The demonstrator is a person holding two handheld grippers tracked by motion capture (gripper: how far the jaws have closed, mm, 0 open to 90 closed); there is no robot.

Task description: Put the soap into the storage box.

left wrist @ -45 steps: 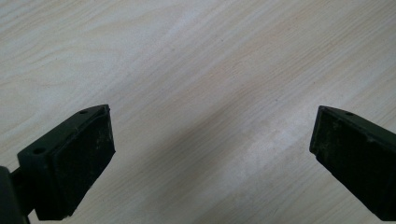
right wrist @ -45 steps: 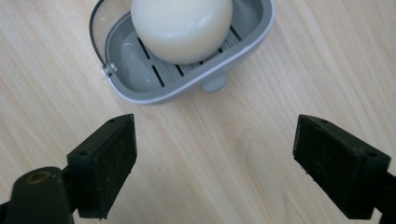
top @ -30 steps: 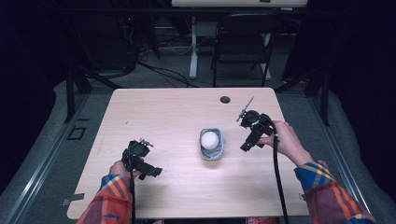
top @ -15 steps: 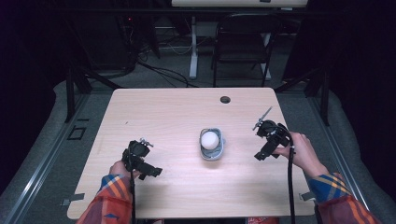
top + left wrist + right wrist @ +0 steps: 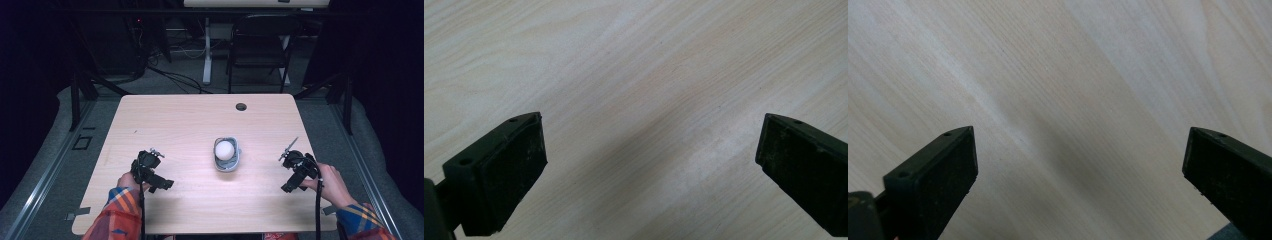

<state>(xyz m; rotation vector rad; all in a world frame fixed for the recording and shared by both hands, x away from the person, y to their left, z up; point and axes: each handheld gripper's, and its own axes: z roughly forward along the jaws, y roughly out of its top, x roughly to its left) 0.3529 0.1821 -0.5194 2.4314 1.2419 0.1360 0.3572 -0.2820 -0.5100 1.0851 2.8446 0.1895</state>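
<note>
A small grey bowl point(image 5: 234, 161) stands near the middle of the light wooden table point(image 5: 190, 125), with a white ball point(image 5: 224, 149) resting in it. My left gripper point(image 5: 163, 184) sits low over the table's front left, well left of the bowl. In the left gripper view its jaws stand wide apart over bare wood, so the left gripper point(image 5: 649, 150) is open and empty. My right gripper point(image 5: 289, 186) is at the front right, near the table's right edge. Bare wood also lies between the spread jaws of the right gripper point(image 5: 1078, 160).
A round cable hole point(image 5: 241, 106) lies near the table's far edge. Beyond the table stand a dark chair point(image 5: 260, 50) and a white desk leg point(image 5: 206, 55) with cables on the floor. Plaid sleeves point(image 5: 117, 215) come in from the bottom.
My right gripper has drawn back from beside the bowl toward the front right of the table. The left gripper has stayed put.
</note>
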